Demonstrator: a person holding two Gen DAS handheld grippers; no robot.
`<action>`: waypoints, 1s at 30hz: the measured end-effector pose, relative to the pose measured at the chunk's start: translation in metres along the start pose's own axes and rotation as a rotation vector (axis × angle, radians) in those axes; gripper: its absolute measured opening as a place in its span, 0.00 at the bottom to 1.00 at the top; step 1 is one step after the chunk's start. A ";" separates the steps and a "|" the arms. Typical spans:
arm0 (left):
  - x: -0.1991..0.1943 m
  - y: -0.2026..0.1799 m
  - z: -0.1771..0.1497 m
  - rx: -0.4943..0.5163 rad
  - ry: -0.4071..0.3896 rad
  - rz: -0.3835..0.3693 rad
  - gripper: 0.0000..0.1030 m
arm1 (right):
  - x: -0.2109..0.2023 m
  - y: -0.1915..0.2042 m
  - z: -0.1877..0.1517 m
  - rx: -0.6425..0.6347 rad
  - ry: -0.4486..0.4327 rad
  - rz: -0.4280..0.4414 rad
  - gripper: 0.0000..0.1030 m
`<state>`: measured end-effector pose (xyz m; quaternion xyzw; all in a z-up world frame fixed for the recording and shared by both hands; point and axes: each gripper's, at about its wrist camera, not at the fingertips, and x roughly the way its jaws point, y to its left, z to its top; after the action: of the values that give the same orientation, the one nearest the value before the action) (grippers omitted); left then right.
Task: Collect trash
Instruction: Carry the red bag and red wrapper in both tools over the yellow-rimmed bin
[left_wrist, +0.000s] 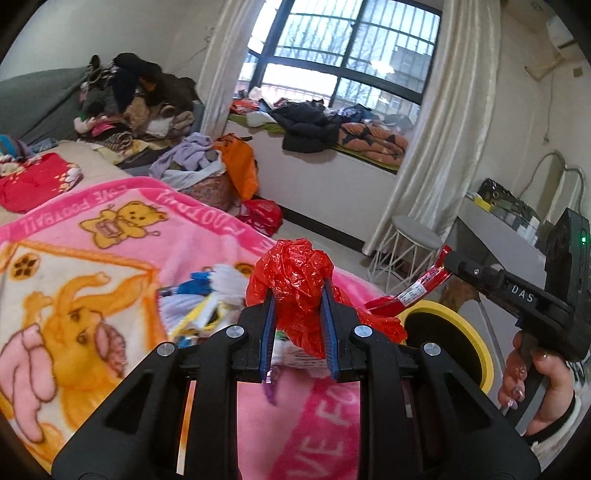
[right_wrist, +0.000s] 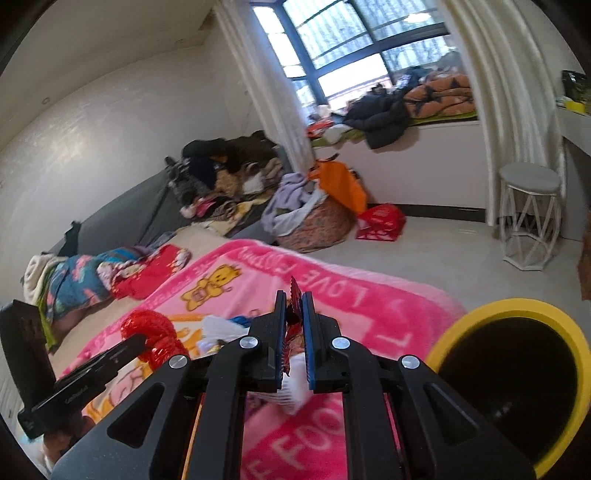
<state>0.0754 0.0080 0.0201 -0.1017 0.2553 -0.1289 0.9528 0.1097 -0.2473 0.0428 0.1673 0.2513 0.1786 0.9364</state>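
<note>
Trash is in hand on both sides, and the step under way looks like carrying it over to the yellow-rimmed bin (right_wrist: 517, 391) that stands just off the corner of the bed, beside the pink blanket (left_wrist: 92, 258). The left gripper (left_wrist: 297, 295) has its jaws pinched on a crumpled red plastic bag (left_wrist: 295, 269), which bulges above and below the blue pads and hangs free of the blanket. The right gripper (right_wrist: 294, 306) is pressed nearly together on a thin red wrapper (right_wrist: 294, 295) with a serrated edge; from the left wrist view that wrapper (left_wrist: 413, 291) sticks out long and flat toward the bin's rim (left_wrist: 476, 332). A small heap of other scraps (left_wrist: 207, 295), white, blue and yellow, lies on the blanket between the two tools and is not yet collected. To do this well, I would bring the right gripper fully over the dark opening before letting go, since a flat wrapper is light and could flutter or catch on the rim. The bag is springy and may cling to one pad, so the left jaws should spread wide over the middle of the opening, perhaps with a slight shake. Taking the hands one after the other would keep the tools from bumping over the narrow mouth.
</note>
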 end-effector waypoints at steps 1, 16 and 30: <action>0.002 -0.004 0.000 0.005 0.005 -0.006 0.16 | -0.003 -0.007 0.000 0.010 -0.006 -0.011 0.08; 0.041 -0.063 -0.009 0.090 0.067 -0.081 0.16 | -0.032 -0.082 -0.003 0.096 -0.039 -0.214 0.08; 0.085 -0.111 -0.029 0.175 0.148 -0.154 0.16 | -0.047 -0.136 -0.018 0.155 -0.040 -0.367 0.08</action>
<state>0.1099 -0.1265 -0.0153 -0.0277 0.3039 -0.2307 0.9239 0.0962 -0.3831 -0.0073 0.1937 0.2721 -0.0182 0.9424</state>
